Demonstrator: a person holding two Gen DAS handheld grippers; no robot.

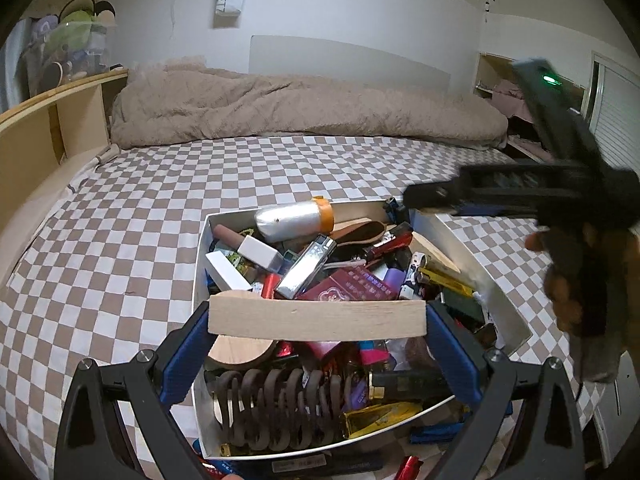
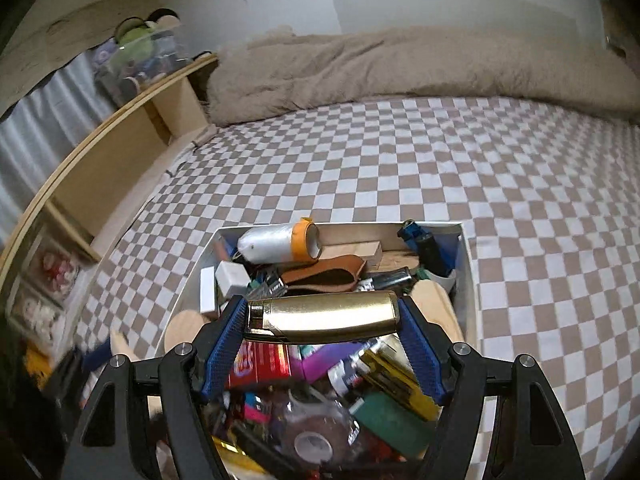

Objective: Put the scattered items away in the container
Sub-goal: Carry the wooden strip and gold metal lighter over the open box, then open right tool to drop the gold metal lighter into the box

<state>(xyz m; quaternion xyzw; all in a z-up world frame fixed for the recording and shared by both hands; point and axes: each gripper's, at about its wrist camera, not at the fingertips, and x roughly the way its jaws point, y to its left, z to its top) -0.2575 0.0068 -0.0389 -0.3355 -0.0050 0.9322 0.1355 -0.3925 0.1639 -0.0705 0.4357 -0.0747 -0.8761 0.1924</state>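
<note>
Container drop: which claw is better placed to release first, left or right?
Either, marginally the right. The right claw holds the gold lighter over the middle of the white container. The left claw holds the wooden block nearer the container's front.

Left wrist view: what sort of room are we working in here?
Most likely a bedroom. The white box of odds and ends sits on a bed with a checkered sheet, a rumpled beige duvet lies along the wall, and a wooden shelf unit stands beside the bed.
</note>
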